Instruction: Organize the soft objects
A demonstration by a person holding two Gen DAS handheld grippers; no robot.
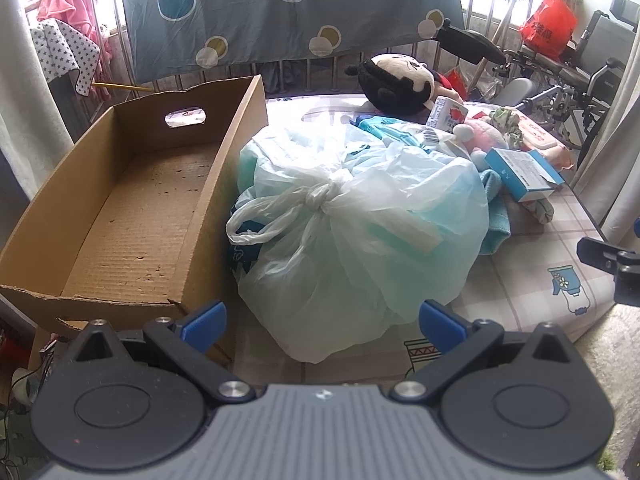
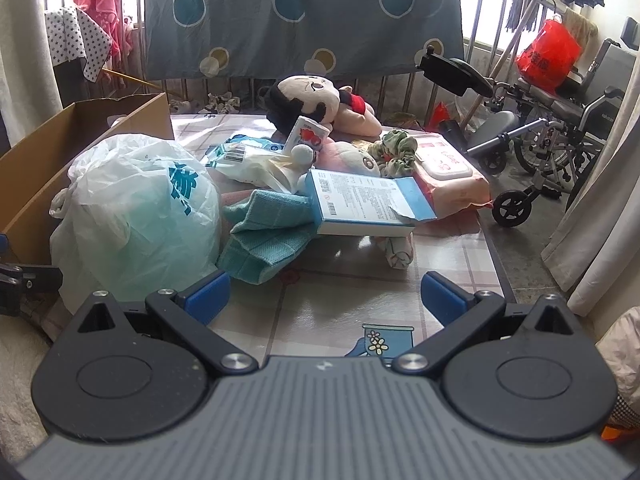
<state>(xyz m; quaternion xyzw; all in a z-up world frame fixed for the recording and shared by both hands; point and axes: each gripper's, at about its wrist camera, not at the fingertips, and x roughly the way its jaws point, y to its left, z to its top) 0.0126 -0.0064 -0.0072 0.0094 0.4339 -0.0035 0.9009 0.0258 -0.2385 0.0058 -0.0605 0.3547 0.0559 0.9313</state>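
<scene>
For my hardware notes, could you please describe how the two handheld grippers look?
The left gripper and right gripper look identical: blue fingertip pads, black linkage arms with silver pivot screws, two round black discs, and a ribbed grey body with a small white logo. No cables or sleeves show.

A low bed [image 2: 340, 292] with a checked, cartoon-printed cover fills the middle of both views. At its left edge sits an open cardboard box [image 1: 132, 216], and touching the box's right wall is a knotted white plastic bag [image 1: 360, 232]. Right of the bag, a teal towel [image 2: 264, 240] lies crumpled, with a blue-and-white carton [image 2: 368, 204] propped across it. Toward the upper centre, a black-haired plush doll [image 2: 320, 104] lies on its side. A pink wipes pack [image 2: 448, 176] lies at the right edge.
</scene>
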